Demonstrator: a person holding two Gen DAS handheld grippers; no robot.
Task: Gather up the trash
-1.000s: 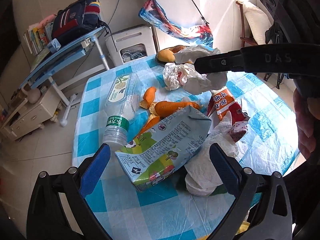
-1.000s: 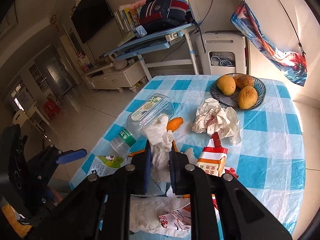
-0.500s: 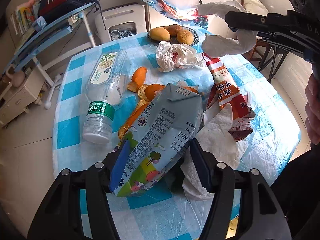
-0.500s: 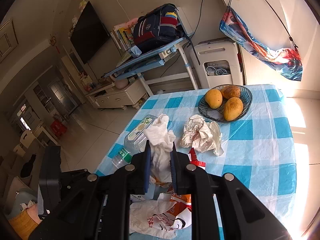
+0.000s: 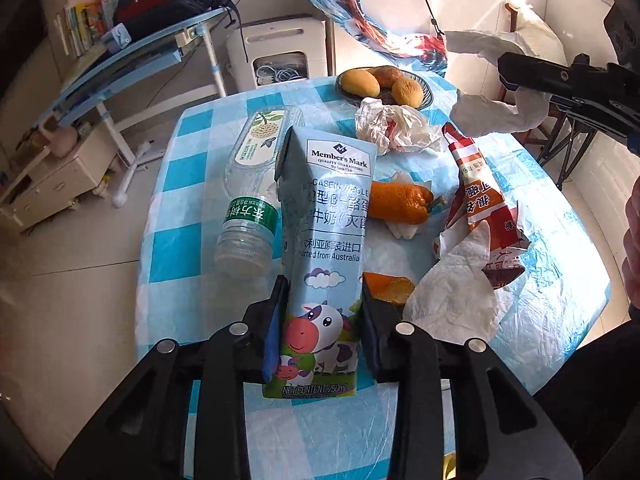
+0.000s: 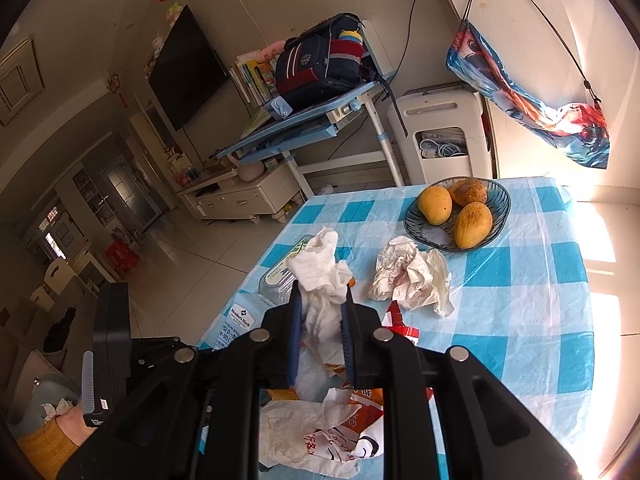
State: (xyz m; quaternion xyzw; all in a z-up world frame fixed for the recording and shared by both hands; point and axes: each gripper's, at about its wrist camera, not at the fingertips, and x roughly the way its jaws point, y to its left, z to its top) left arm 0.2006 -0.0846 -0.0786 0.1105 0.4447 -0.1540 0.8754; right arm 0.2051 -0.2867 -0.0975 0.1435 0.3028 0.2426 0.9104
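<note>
A light-blue milk carton (image 5: 328,208) with a cartoon cow stands tilted up over the checked table (image 5: 180,248). My left gripper (image 5: 323,300) is closing its jaws on the carton's lower part, and both pads touch its sides. My right gripper (image 6: 321,300) is shut on a crumpled white tissue (image 6: 320,264) and holds it above the table. In the left wrist view that tissue (image 5: 492,116) hangs at the upper right. On the cloth lie a clear plastic bottle (image 5: 252,184), orange peel (image 5: 400,202), a red snack bag (image 5: 480,200), a white napkin (image 5: 452,300) and a crumpled wrapper (image 5: 394,128).
A glass bowl (image 6: 500,208) of mangoes sits at the table's far side. Beyond the table stand a blue desk (image 6: 304,128) with a backpack and a white appliance (image 6: 440,136). A person's hand (image 5: 632,240) shows at the right edge.
My left gripper's jaws closed from wide apart onto the milk carton, which turned from lying flat to tilted up. My right gripper rose with the tissue.
</note>
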